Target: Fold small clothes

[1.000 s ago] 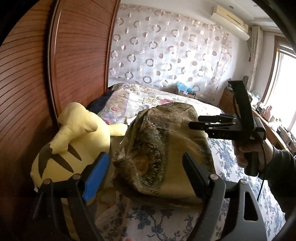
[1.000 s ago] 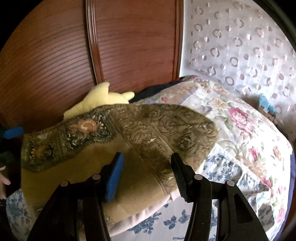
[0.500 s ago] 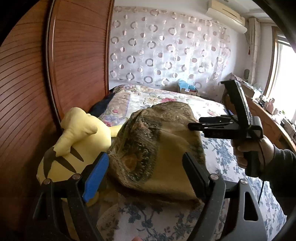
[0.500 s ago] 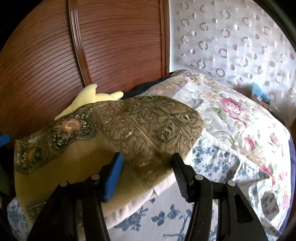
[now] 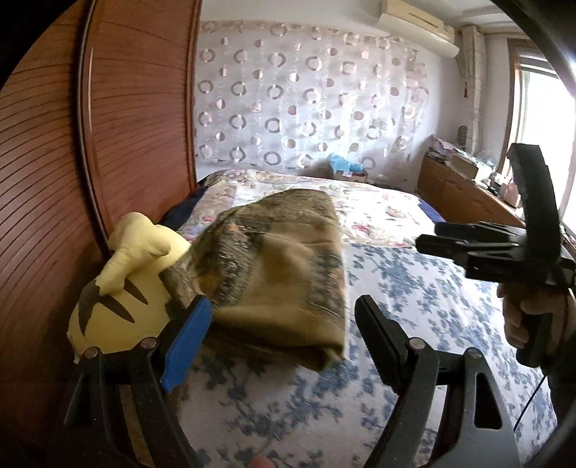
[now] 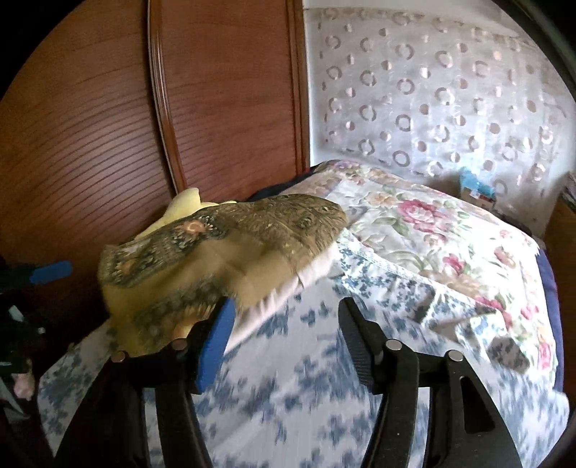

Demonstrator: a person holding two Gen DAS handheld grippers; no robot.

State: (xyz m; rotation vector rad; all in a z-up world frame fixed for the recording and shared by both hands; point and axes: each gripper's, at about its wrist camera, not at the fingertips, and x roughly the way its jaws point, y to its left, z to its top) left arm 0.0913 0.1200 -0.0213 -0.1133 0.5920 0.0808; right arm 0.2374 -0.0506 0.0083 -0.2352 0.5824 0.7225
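- We see a yellow plush toy with dark stripes lying against the reddish wooden headboard; in the right wrist view only its pale ear shows
- We find a bedsheet printed with blue flowers in the foreground; beyond it lies a quilt with pink roses
- We note a sheer curtain patterned with rings behind the bed; a small blue object sits at its foot
- We see an air conditioner high on the wall; a wooden cabinet with clutter on top stands beside a bright window
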